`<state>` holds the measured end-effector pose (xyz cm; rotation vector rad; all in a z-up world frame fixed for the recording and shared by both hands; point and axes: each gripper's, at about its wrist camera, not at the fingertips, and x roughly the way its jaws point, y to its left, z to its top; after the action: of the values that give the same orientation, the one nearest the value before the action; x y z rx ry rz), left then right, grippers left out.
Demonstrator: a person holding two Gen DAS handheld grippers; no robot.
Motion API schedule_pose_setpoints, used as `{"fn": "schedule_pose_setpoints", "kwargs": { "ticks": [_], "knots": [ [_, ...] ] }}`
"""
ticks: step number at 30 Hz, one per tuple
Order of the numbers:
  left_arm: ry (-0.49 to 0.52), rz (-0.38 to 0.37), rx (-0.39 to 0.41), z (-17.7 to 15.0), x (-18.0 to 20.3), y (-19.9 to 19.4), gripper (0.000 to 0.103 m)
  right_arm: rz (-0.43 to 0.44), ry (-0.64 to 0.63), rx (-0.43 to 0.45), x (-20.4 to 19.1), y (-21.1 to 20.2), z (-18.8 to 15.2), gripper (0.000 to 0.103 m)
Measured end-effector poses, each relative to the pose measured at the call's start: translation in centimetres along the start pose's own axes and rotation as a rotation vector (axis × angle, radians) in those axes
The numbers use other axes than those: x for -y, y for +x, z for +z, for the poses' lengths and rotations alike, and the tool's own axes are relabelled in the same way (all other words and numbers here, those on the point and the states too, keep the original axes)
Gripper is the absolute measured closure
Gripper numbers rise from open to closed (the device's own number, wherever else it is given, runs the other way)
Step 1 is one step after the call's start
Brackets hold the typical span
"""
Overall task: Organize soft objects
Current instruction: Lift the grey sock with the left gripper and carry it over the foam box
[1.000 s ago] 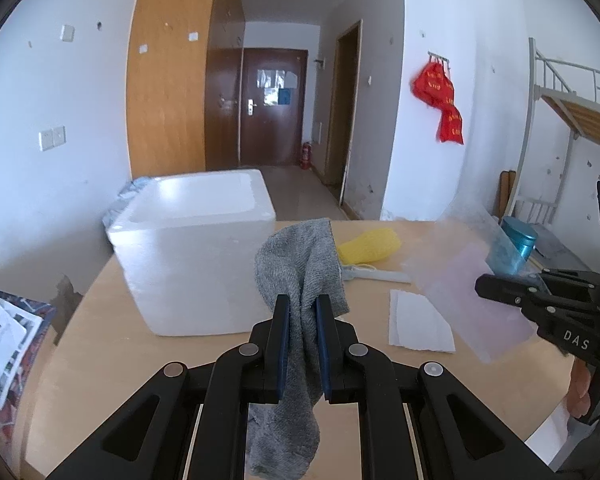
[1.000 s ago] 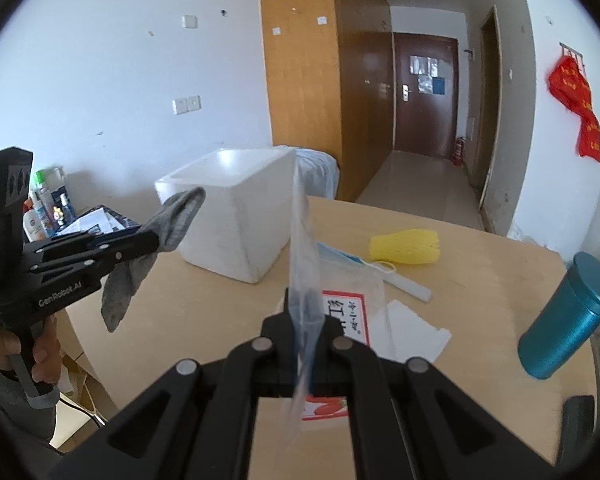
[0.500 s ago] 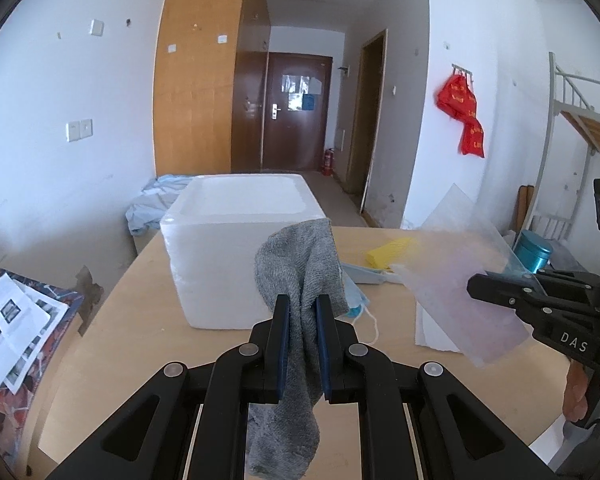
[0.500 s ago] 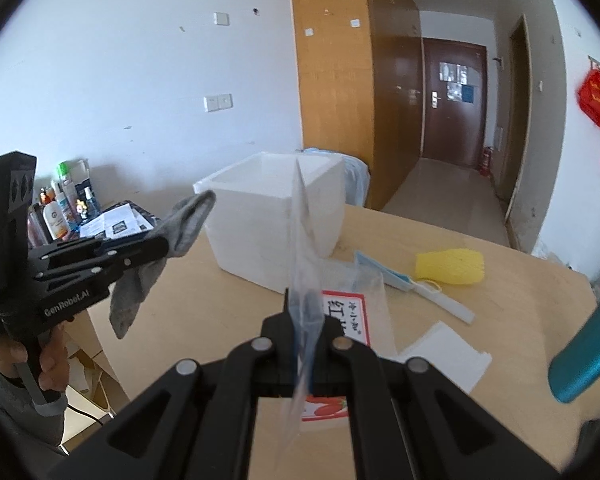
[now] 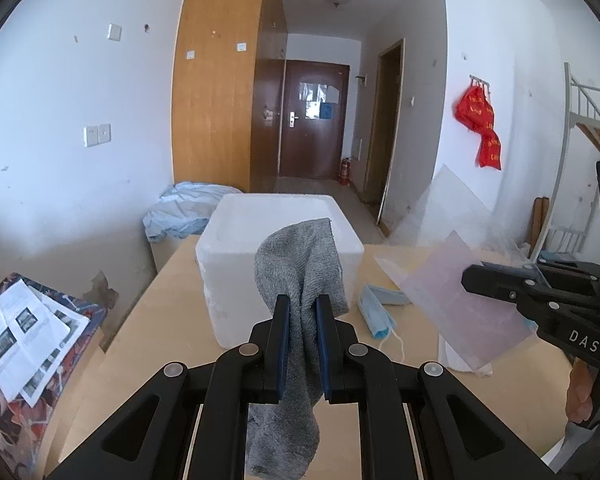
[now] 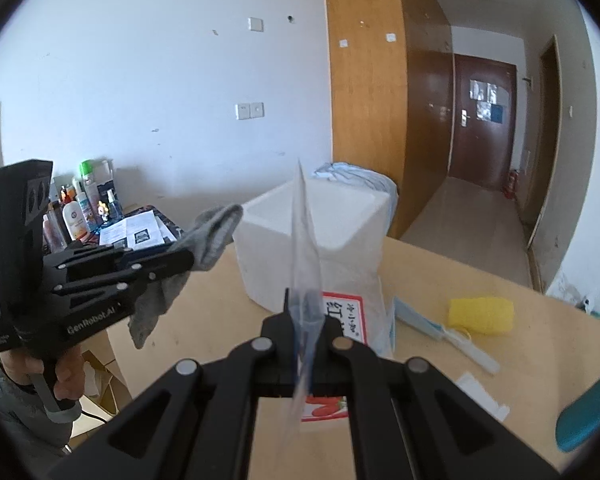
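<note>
Wooden table (image 5: pixel 172 316), left gripper (image 5: pixel 302 311) jaws pinching grey sock (image 5: pixel 300 268), right gripper (image 6: pixel 305 300) clamping clear bag (image 6: pixel 305 240)

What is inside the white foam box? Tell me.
Only the white foam box and its pale inner walls show from above; no object is visible in it. The clear plastic bag held in front and the box's near wall hide its floor.
</note>
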<state>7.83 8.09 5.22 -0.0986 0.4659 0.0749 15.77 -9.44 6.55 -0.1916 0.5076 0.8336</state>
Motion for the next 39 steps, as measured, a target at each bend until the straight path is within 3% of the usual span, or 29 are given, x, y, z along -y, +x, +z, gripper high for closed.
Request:
{"fn": "schedule_pose_setpoints", "kwargs": {
  "ticks": [18,39],
  "knots": [
    [-0.029,0.031,0.014,5.2,-1.7,4.0,0.090,0.025,-0.027,0.028,1.6,2.4,4.8,0.098],
    [-0.004,-0.001,-0.054,9.6,-0.6,11.6,0.090,0.013,0.011,0.010,3.4,3.2,5.6,0.098]
  ]
}}
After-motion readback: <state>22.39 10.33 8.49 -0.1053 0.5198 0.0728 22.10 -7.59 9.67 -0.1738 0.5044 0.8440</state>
